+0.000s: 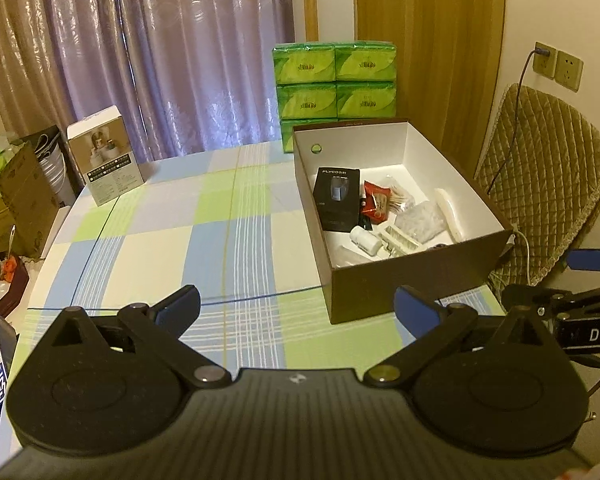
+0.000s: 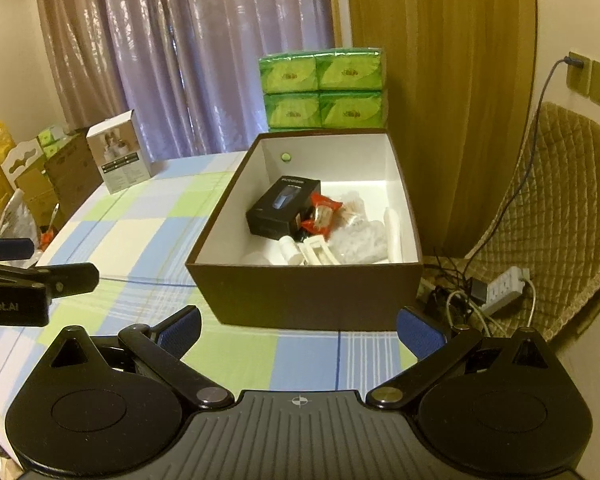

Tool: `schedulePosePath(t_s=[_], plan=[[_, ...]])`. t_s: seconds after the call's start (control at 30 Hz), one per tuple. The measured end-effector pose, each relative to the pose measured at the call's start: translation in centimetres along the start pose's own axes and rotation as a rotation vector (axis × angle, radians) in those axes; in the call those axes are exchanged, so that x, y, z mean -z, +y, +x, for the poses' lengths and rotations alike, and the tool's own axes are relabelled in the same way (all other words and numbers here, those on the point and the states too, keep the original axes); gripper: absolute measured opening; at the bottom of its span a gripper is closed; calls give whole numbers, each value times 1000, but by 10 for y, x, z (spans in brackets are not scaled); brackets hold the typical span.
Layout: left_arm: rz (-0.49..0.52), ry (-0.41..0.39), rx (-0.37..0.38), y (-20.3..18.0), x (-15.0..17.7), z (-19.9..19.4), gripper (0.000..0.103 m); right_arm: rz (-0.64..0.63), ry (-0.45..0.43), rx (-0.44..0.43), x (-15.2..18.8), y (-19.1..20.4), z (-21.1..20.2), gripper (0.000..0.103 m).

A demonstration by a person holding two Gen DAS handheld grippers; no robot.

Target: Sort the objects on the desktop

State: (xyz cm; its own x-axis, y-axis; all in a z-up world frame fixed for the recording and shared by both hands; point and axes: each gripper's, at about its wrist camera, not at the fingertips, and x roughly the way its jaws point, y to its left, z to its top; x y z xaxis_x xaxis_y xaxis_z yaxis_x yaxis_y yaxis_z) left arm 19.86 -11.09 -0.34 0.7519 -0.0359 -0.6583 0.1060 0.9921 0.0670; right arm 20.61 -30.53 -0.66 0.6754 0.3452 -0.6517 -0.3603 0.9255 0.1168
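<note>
Looking down your left wrist cam, your left gripper [image 1: 296, 308] has its blue-padded fingers spread wide with nothing between them, hanging over the checked tablecloth [image 1: 160, 240]. Ahead and to the right sits the brown box [image 1: 400, 280] with white inside walls, and the desktop bits are already in it: a black razor carton [image 1: 337, 199], a red snack packet [image 1: 376, 202], a small white bottle [image 1: 365, 241], a clear plastic bag [image 1: 422, 220] and a few white pieces you can't really make out. A white product box [image 1: 106, 154] stands upright on the far left of the table, well apart from the brown one, and green tissue packs [image 1: 334, 80] are stacked behind it. Your right gripper [image 1: 580, 280] pokes in at the right edge. Over on the right wrist cam, your right gripper [image 2: 298, 330] is spread apart too, empty, just in front of the brown box [image 2: 312, 300], same stuff inside. A power strip [image 2: 504, 286] lies off to the right, near a quilted chair [image 2: 560, 208].
</note>
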Motion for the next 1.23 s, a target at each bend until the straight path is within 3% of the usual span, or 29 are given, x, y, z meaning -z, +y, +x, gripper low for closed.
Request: schedulePosePath(t_s=[1.23], plan=[[-27,127,-30,5,52,2,102,-25,113,-32,44,20,13,101]])
